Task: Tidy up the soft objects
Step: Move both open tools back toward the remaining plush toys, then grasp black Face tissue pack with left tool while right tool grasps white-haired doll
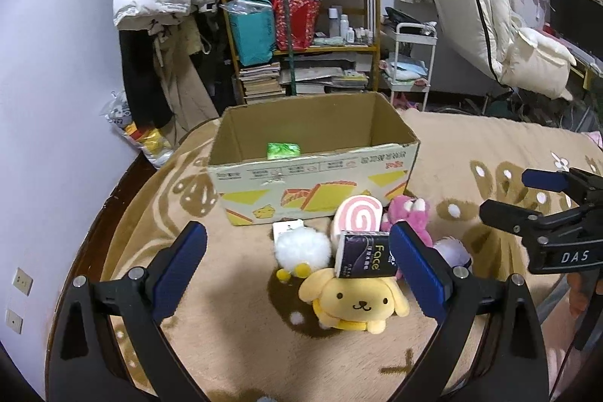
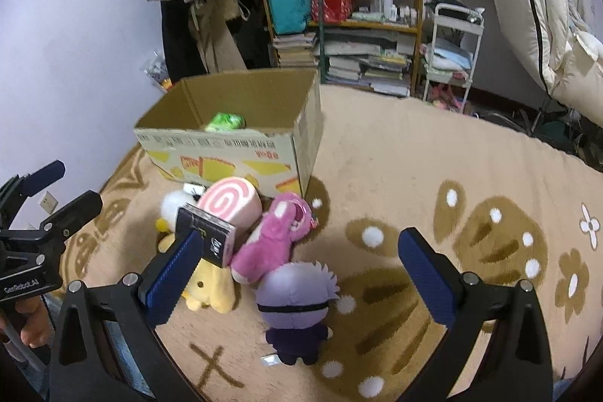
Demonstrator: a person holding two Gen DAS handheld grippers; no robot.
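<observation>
An open cardboard box [image 1: 312,176] stands on the beige blanket, with a green packet [image 1: 283,150] inside. In front of it lies a pile: a yellow dog plush [image 1: 358,304], a black tissue pack [image 1: 367,255] on its head, a white fluffy plush [image 1: 301,247], a pink swirl cushion [image 1: 358,215], a pink bear [image 1: 409,213]. My left gripper [image 1: 297,264] is open, its fingers either side of the pile, above it. My right gripper [image 2: 297,268] is open above a purple-haired doll [image 2: 296,304]; the pink bear [image 2: 275,240] lies beside it. The box [image 2: 233,153] also shows there.
A cluttered yellow shelf [image 1: 301,21] with books and bags stands behind the box. A white trolley [image 1: 412,63] is to its right. Coats hang on the left wall. A folded mattress [image 1: 490,6] leans at the right. The patterned blanket [image 2: 452,176] stretches to the right.
</observation>
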